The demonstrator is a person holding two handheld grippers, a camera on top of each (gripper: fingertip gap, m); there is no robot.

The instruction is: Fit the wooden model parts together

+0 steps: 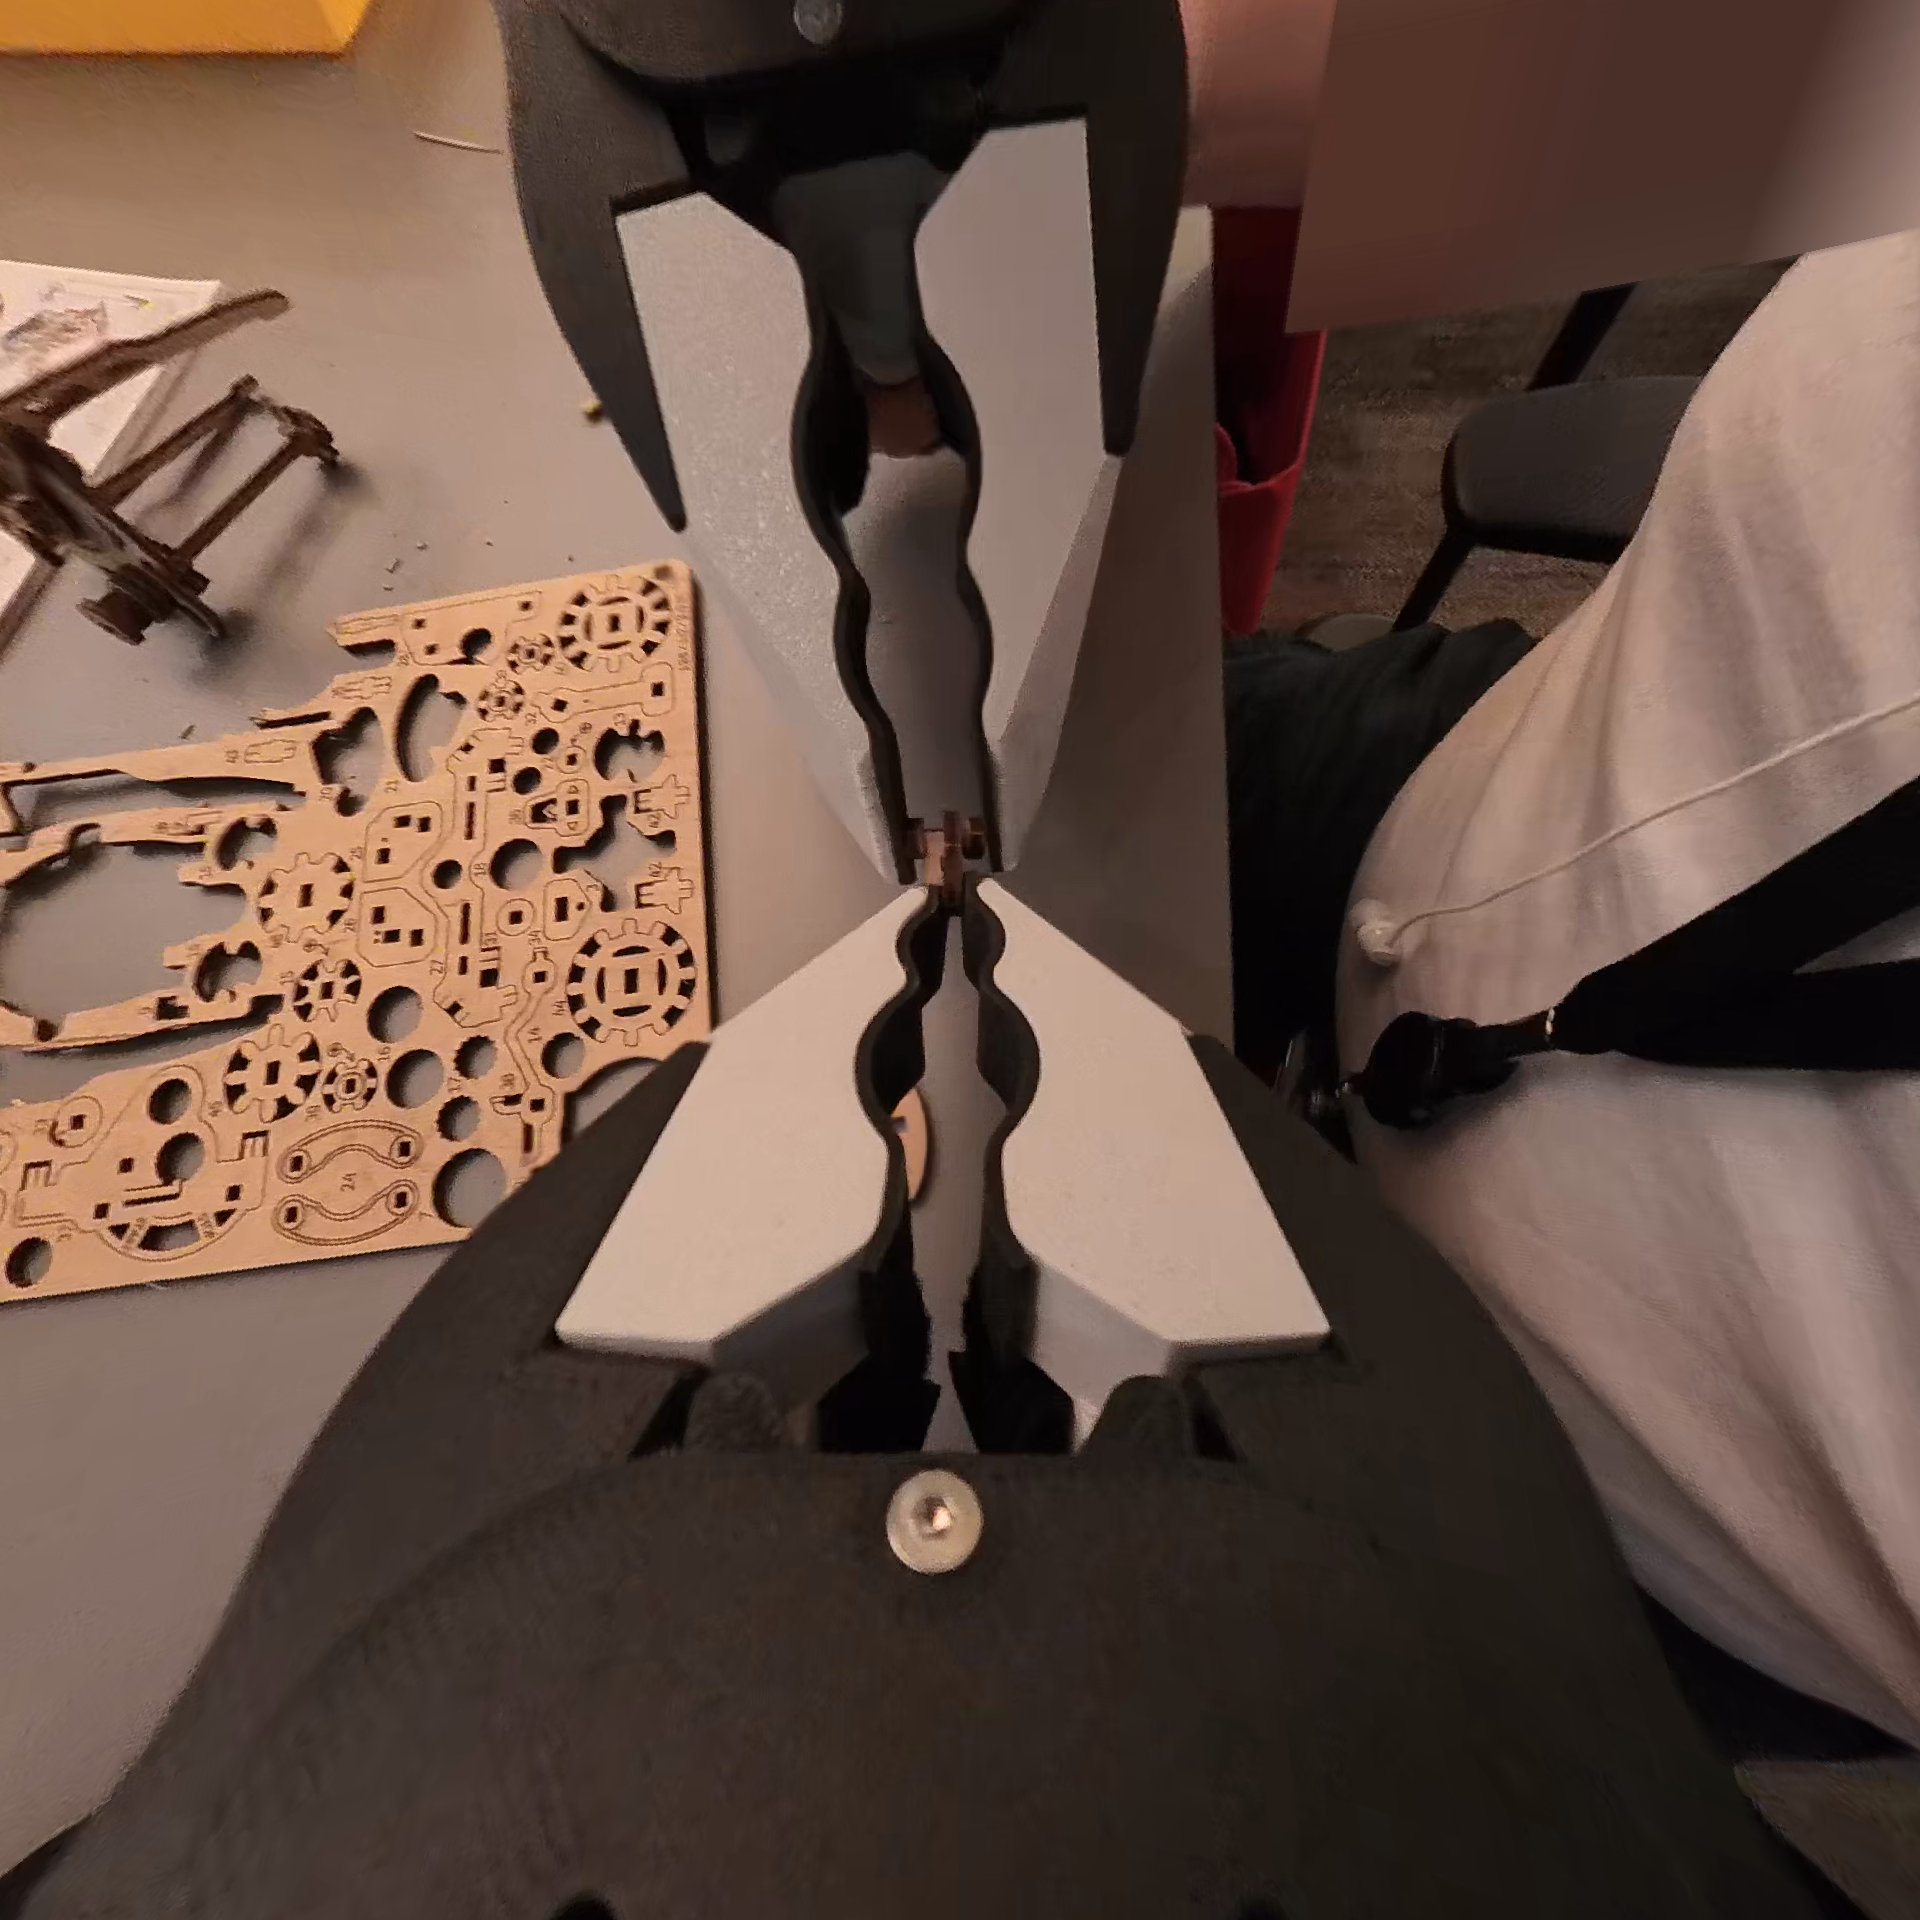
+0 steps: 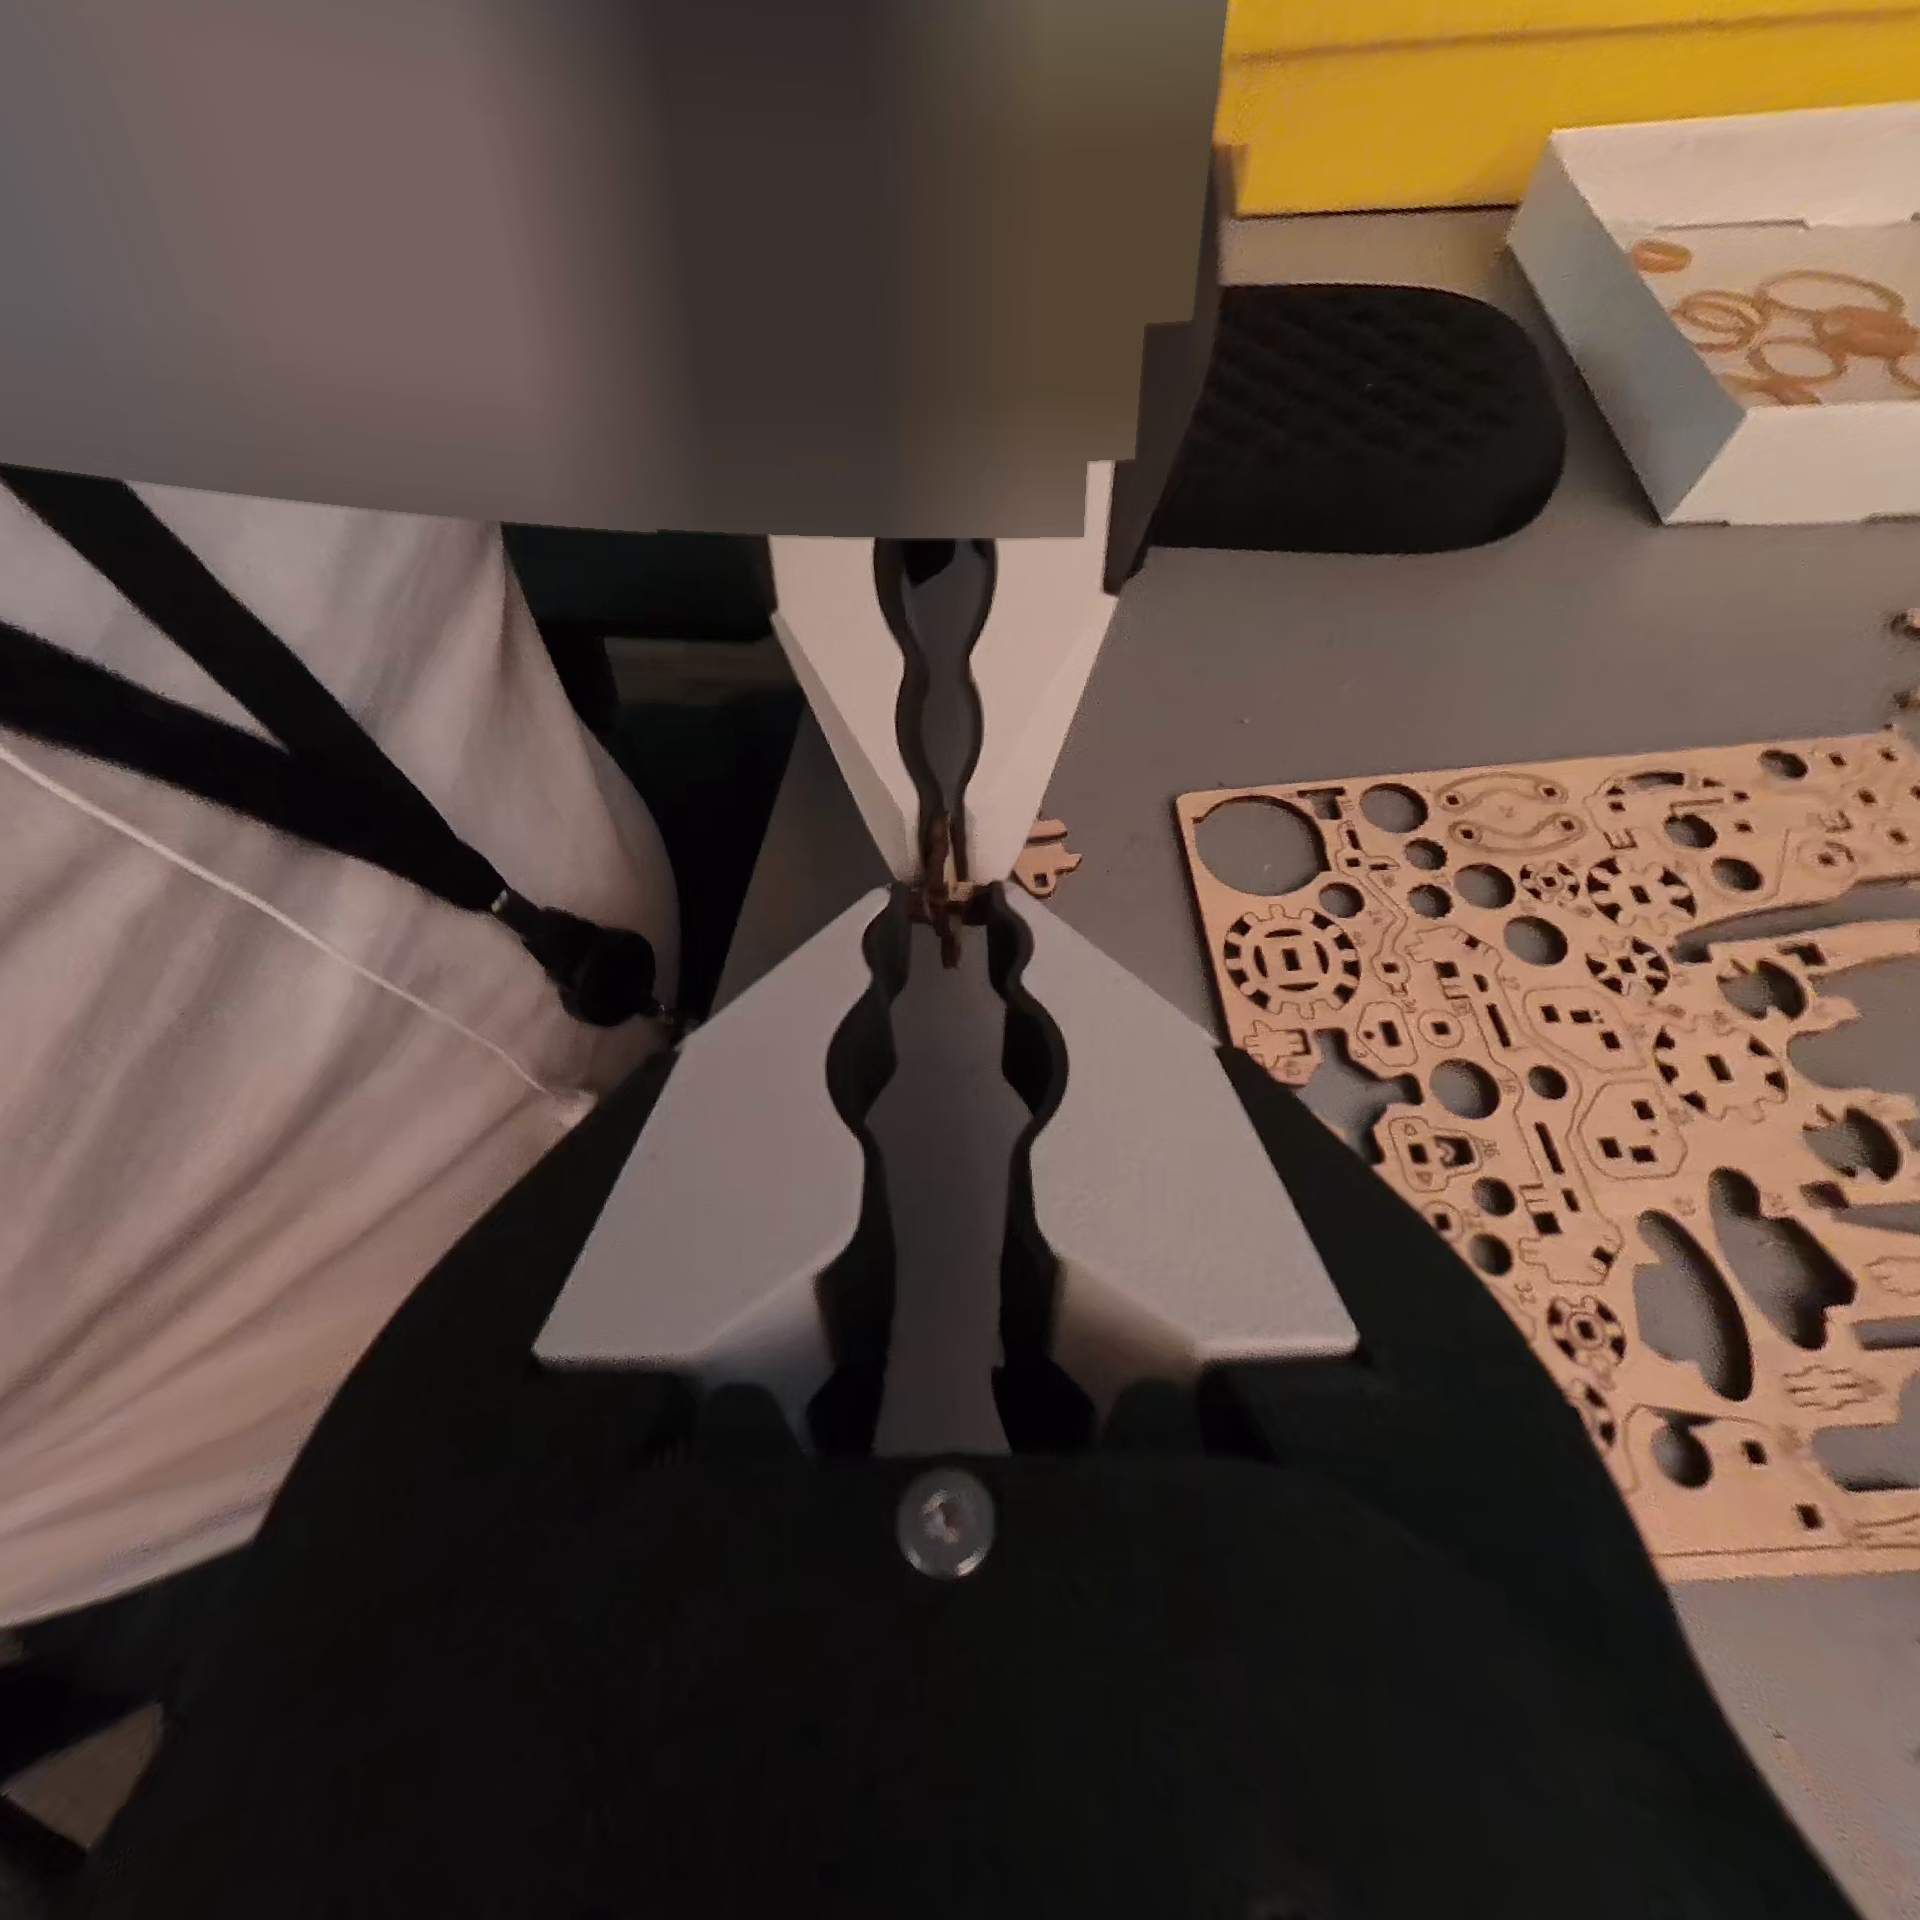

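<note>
My left gripper [image 1: 943,909] and right gripper [image 2: 940,920] meet tip to tip above the table edge. The left is shut on a thin wooden part [image 1: 943,889] held edge-on. The right gripper [image 1: 943,831] comes in from the top of the left wrist view and is shut on a small notched wooden part [image 1: 943,844] held crosswise. The two parts touch and look interlocked at the joint [image 2: 940,899]. In the right wrist view the left gripper [image 2: 940,847] comes in from above. How deeply the parts are seated is hidden by the fingertips.
A laser-cut plywood sheet [image 1: 364,935] [image 2: 1558,1143] lies flat on the grey table [image 1: 312,1558]. A dark part-built model [image 1: 125,499] stands far left. A loose wooden piece [image 2: 1049,857], a white box of rings [image 2: 1714,312] and a black mesh pad [image 2: 1351,416] are nearby. A person in white [image 1: 1662,1039] sits close. The tips of both grippers are at nearly the same place.
</note>
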